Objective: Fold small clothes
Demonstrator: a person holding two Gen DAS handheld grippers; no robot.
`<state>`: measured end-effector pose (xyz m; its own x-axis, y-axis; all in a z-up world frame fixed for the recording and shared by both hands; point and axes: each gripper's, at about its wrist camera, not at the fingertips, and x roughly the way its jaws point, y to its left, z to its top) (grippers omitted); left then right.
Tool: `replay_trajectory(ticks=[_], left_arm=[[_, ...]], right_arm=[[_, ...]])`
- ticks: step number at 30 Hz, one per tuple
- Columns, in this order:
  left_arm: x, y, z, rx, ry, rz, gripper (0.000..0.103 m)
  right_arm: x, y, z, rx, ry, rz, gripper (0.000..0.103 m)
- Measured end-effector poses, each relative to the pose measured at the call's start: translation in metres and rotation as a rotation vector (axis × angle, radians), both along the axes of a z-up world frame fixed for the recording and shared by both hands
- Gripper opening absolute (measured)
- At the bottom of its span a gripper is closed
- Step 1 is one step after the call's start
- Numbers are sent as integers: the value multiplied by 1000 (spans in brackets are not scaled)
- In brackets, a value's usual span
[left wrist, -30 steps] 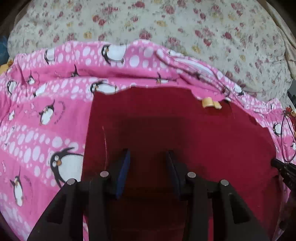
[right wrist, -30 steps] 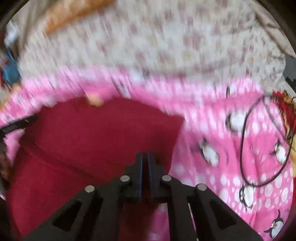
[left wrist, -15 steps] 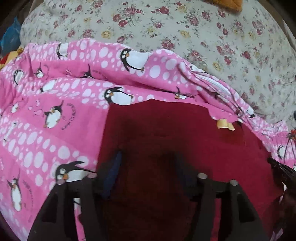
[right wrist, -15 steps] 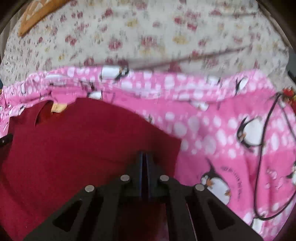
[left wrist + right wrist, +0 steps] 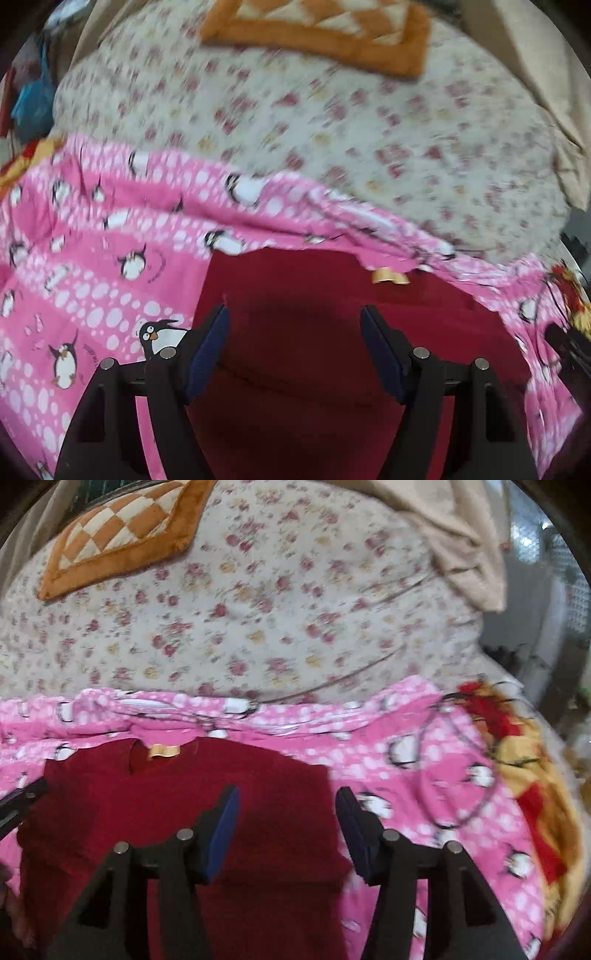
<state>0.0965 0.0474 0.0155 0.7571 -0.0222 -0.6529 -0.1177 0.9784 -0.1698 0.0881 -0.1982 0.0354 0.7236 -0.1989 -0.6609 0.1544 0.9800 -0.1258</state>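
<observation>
We see a floral bedsheet (image 5: pixel 280 602) | checkered orange cushion (image 5: pixel 122 528) at its far end | pink penguin blanket (image 5: pixel 85 266) nearer | beige cloth (image 5: pixel 461 535) far right | dim light

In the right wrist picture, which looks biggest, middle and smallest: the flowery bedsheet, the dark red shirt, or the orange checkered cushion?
1. Flowery cream bedsheet, biggest.
2. Dark red shirt; it lies nearer the camera, so this is less sure.
3. Orange checkered cushion, smallest and partly cut off.
</observation>
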Motion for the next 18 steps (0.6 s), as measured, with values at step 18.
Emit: replay_trajectory(ticks=[18], left_arm=[[-3, -33, 1, 64, -14, -89, 65]], right_arm=[[-29, 9, 31, -44, -87, -26, 57]])
